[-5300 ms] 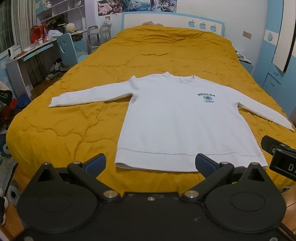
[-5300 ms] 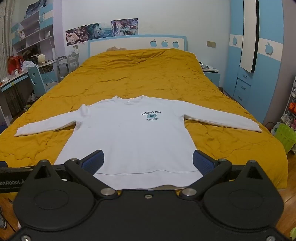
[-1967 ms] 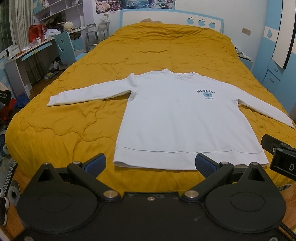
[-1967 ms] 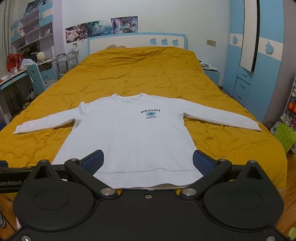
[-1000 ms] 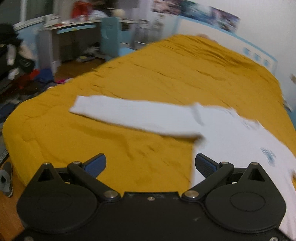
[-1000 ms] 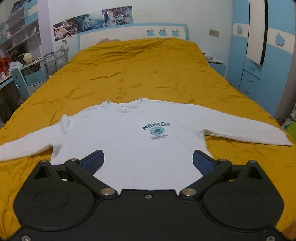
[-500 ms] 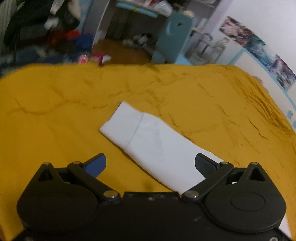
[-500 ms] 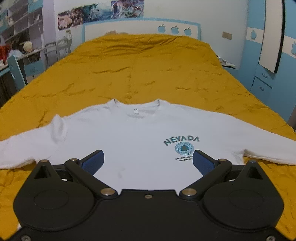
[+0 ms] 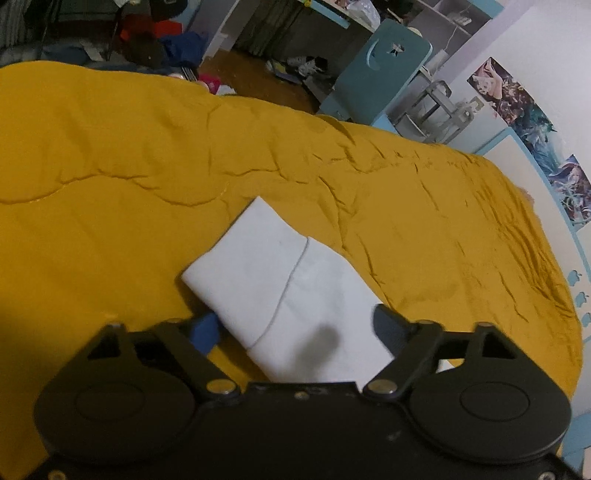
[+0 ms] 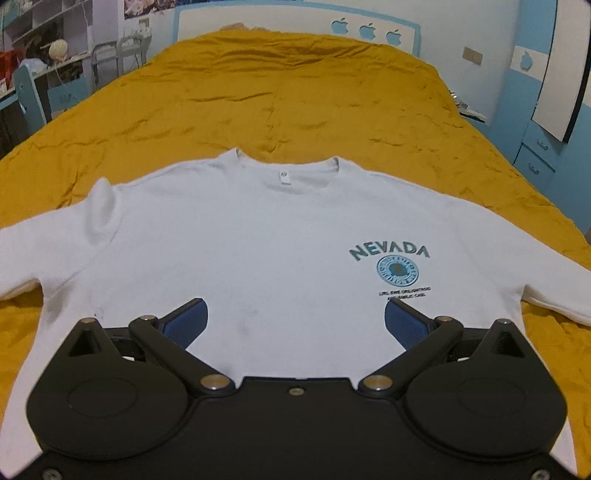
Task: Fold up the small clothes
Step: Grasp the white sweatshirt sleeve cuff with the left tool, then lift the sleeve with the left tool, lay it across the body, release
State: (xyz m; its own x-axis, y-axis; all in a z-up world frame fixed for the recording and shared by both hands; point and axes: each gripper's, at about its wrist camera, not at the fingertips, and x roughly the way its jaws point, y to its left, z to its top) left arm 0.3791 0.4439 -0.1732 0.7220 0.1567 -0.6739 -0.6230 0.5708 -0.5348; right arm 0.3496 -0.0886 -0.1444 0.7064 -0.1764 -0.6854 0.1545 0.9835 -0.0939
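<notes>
A white long-sleeved sweatshirt point(image 10: 258, 243) with a blue NEVADA print point(image 10: 391, 254) lies flat, front up, on the yellow bed. In the left wrist view only its left sleeve end with the cuff point(image 9: 251, 266) shows. My left gripper point(image 9: 295, 328) is open, low over that sleeve, its fingers on either side of it just behind the cuff. My right gripper point(image 10: 295, 321) is open and empty above the shirt's chest, below the collar point(image 10: 284, 170).
The yellow quilted bedspread point(image 9: 110, 155) covers the bed. A blue chair point(image 9: 380, 74), a desk and floor clutter stand beyond the bed's left edge. A blue wardrobe point(image 10: 554, 122) and headboard point(image 10: 295, 18) stand at the right and far end.
My left gripper has swung left and come down over the sleeve cuff, which now lies between its fingers. My right gripper has moved forward over the shirt's chest.
</notes>
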